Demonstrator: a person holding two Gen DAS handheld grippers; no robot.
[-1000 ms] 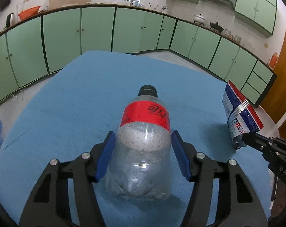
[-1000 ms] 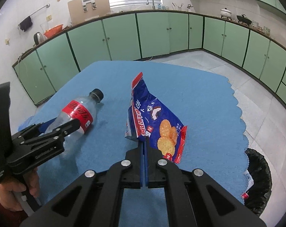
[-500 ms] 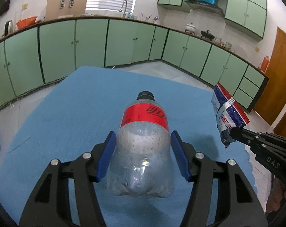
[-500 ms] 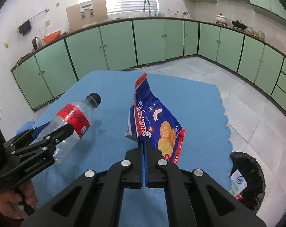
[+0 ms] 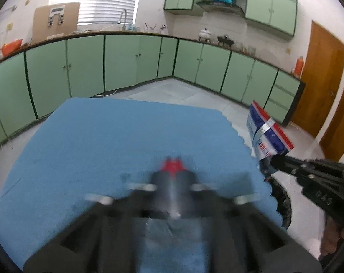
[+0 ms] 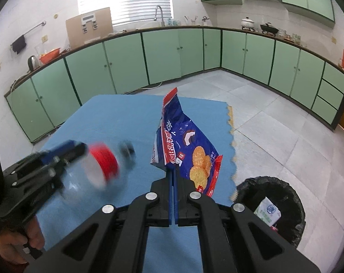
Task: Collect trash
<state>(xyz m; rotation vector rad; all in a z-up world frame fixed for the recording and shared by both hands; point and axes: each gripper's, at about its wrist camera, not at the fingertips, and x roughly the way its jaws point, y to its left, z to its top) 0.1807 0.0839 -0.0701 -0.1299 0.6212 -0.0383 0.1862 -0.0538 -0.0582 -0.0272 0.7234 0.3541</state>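
Bottle (image 6: 96,170) cap points away rightward

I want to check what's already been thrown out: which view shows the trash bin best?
The right wrist view: the trash bin shows its open black-lined mouth with a carton inside. The left wrist view catches only a sliver of its rim.

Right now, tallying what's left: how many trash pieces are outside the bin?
2: the bottle in the left claw, the biscuit bag pinched in the right claw. Others could lie out of view.
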